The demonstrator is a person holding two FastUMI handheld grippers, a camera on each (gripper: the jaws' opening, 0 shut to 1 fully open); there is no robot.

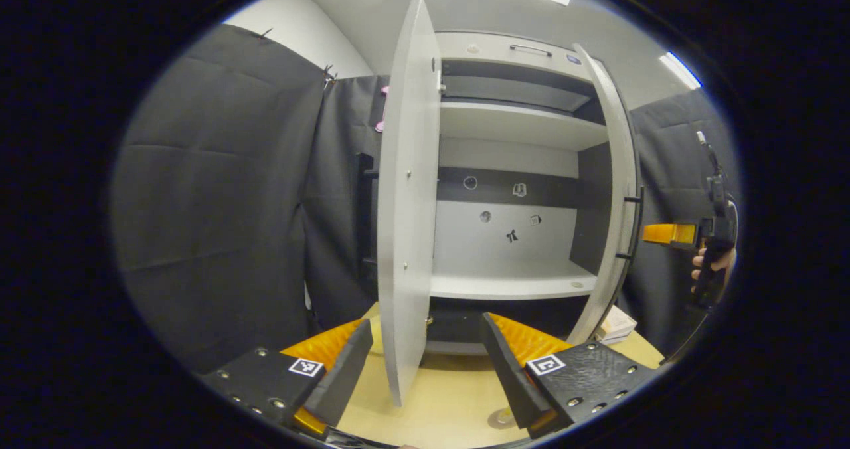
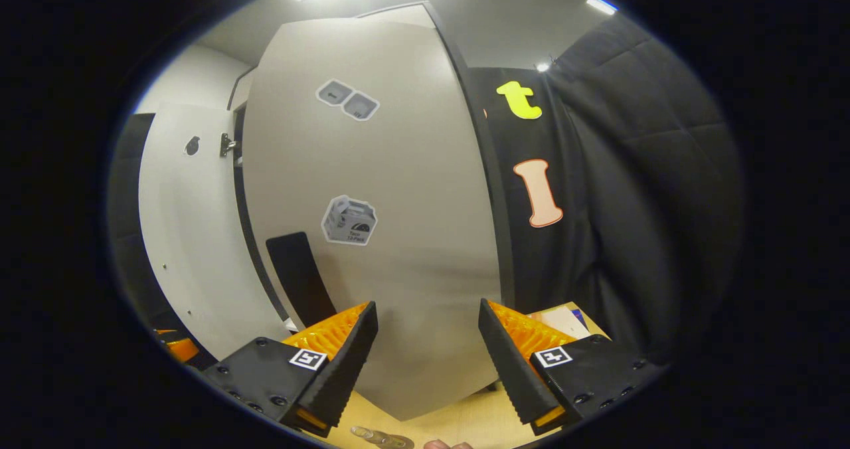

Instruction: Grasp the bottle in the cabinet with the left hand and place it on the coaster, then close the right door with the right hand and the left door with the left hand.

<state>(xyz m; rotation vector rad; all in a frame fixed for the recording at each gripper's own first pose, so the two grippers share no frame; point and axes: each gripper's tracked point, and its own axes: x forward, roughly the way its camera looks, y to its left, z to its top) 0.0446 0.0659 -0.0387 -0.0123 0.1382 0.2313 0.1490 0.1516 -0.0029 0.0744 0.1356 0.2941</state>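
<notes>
In the left gripper view, the left tool is held open, with nothing between its fingers, facing the edge of the left door, which stands swung out toward the camera. Behind the door, the cabinet is open and its shelves look bare; I cannot find the bottle on them. On the wooden surface a small round disc lies just in front of the right finger; it may be the coaster, but it is too cut off to be sure. Further right, the right door hangs partly open, and beyond its edge the right tool reaches toward the door's outer face, held by a hand.

In the right gripper view, the left door shows at the far left. The right door looms close in the middle, and the right tool is open and empty, its fingers spread before the door's outer face. Whether they touch it I cannot tell.

By my reading, the right door is about to be pushed shut. The risks: a push near the hinge side could let the fingers slide along the smooth panel, and a hard shove might slam the door. The left tool also straddles the left door's edge, so swinging that door carelessly could catch a finger.
</notes>
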